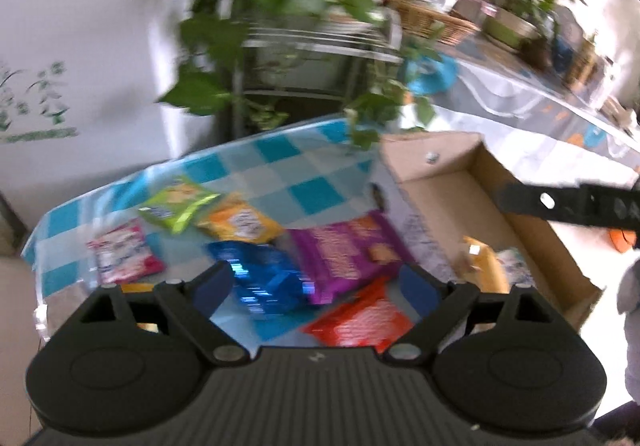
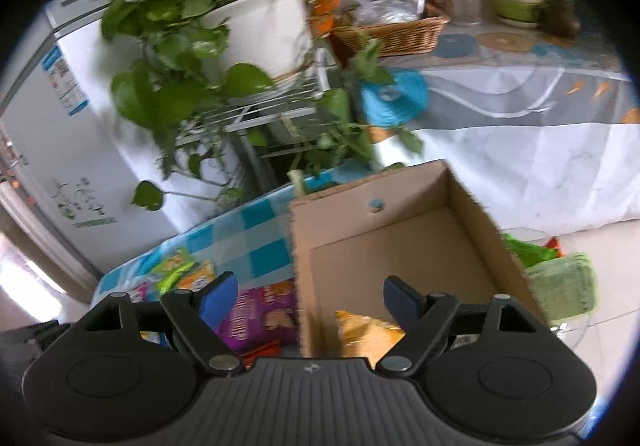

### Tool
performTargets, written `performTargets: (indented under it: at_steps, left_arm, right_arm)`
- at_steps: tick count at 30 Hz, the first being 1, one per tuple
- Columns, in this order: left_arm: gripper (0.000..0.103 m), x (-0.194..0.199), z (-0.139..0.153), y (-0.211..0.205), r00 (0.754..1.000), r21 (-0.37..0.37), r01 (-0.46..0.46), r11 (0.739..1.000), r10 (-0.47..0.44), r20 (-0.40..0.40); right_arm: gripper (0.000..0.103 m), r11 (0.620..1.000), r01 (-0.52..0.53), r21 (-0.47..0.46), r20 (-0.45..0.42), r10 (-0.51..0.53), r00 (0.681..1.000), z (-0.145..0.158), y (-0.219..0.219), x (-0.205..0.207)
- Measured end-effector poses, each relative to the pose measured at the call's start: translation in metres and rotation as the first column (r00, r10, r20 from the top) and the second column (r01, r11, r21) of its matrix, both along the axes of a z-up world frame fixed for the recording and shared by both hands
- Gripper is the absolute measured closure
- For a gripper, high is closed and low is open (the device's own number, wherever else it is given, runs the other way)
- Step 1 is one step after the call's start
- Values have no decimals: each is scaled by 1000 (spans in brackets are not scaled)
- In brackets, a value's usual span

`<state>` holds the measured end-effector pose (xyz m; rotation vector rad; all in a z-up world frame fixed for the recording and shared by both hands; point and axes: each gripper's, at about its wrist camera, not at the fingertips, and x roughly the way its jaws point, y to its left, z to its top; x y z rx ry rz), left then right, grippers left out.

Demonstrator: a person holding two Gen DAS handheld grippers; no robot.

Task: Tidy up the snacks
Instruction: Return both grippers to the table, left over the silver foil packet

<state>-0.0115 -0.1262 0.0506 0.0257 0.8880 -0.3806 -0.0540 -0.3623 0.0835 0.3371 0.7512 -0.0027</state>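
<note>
- Clearly, the left gripper (image 1: pixel 316 282) stands wide open above the table (image 1: pixel 280 157) and holds nothing; its blue pads (image 1: pixel 212 286) touch no packet.
- Under it lie the snacks: a blue packet (image 1: pixel 264 274), a purple packet (image 1: pixel 344 254) and a red packet (image 1: pixel 360 322) close together, some overlapping.
- Further back lie a green packet (image 1: pixel 176 205), an orange packet (image 1: pixel 240 221) and a pink packet (image 1: pixel 124 254).
- The right gripper (image 2: pixel 310 302) is also wide open and empty, over the near wall of the box (image 2: pixel 400 189).
- A yellow packet (image 2: pixel 368 330) lies inside the box at its near end; the rest of the box floor is bare.
- In the left view one finger (image 1: pixel 560 201) of the right gripper reaches over the box.
- Writing on the packets is too blurred to read.
- The box stands at the right edge of the table, just beside the purple packet.
- A plant (image 2: pixel 200 5) hangs over the far edge of the table.
- Between the far packets and the far edge the checked cloth is free.
</note>
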Motion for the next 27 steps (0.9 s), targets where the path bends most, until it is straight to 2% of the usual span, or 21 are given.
performTargets:
  at_steps: [6, 14, 17, 19, 25, 27]
  left_arm:
    - [13, 25, -2, 68, 991, -1, -133, 991, 133, -7]
    - [13, 47, -22, 139, 944, 29, -328, 944, 329, -41]
    - [13, 54, -32, 153, 933, 33, -349, 937, 350, -85]
    - [13, 59, -43, 158, 926, 64, -357, 932, 362, -108]
    - [13, 69, -66, 165, 911, 134, -360, 923, 379, -165]
    - [13, 72, -73, 169, 898, 139, -373, 917, 395, -195]
  right_arm:
    - [18, 992, -126, -7, -19, 126, 992, -8, 32, 7]
    - [18, 970, -242, -11, -90, 240, 967, -26, 70, 16]
    - [18, 962, -273, -3, -125, 271, 955, -34, 80, 18]
    - [18, 959, -283, -1, -149, 280, 949, -39, 86, 19]
    - [17, 962, -274, 18, -220, 271, 937, -56, 92, 27]
    - [17, 964, -265, 15, -241, 261, 935, -62, 94, 30]
